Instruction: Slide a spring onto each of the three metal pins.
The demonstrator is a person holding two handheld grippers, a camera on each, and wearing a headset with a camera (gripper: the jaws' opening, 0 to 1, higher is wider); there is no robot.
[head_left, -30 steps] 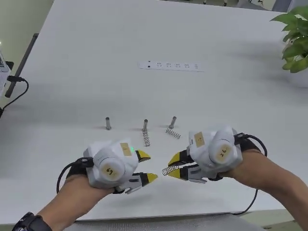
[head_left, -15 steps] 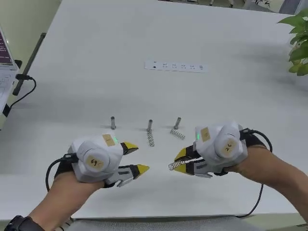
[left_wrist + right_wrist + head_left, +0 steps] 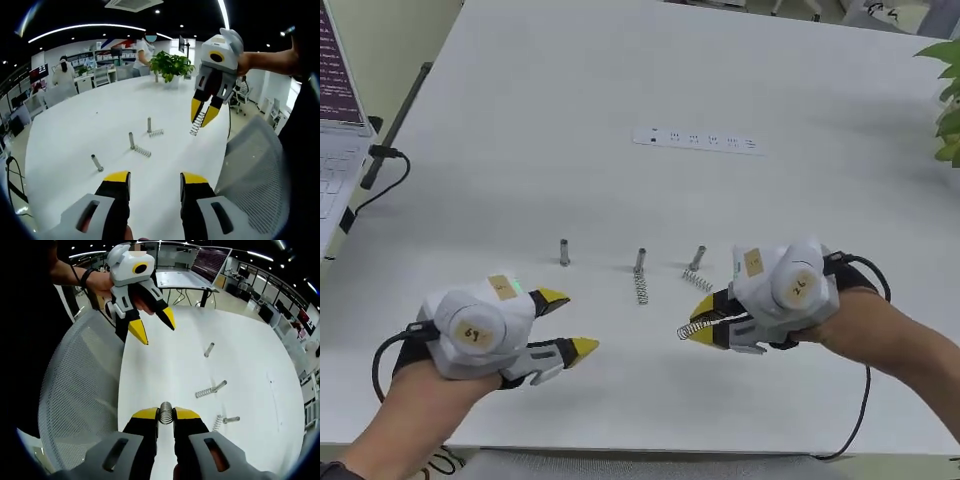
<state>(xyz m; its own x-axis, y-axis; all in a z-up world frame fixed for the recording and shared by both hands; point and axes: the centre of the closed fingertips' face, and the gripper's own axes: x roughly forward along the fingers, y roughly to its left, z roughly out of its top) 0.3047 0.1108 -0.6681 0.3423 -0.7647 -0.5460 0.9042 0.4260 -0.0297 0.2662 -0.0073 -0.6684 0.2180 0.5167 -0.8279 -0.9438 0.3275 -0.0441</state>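
Observation:
Three short metal pins (image 3: 564, 252) (image 3: 640, 261) (image 3: 697, 258) stand upright in a row on the white table (image 3: 520, 120). One loose spring (image 3: 641, 289) lies in front of the middle pin, another (image 3: 697, 280) beside the right pin. My right gripper (image 3: 698, 322) (image 3: 165, 413) is shut on a third spring (image 3: 695, 326) (image 3: 165, 412), held above the table in front of the pins. My left gripper (image 3: 570, 322) (image 3: 155, 177) hovers open and empty to the left, below the left pin. The left gripper view catches the right gripper (image 3: 202, 112) with its spring (image 3: 198, 122).
A white power strip (image 3: 695, 141) lies farther back on the table. A laptop (image 3: 335, 110) and a black cable (image 3: 380, 190) sit off the left edge, a green plant (image 3: 950, 100) at the far right. A mesh chair back (image 3: 75, 390) is near the front edge.
My left gripper has drawn away to the left, widening the gap to the right gripper. The right gripper still holds the spring. The head camera has shifted.

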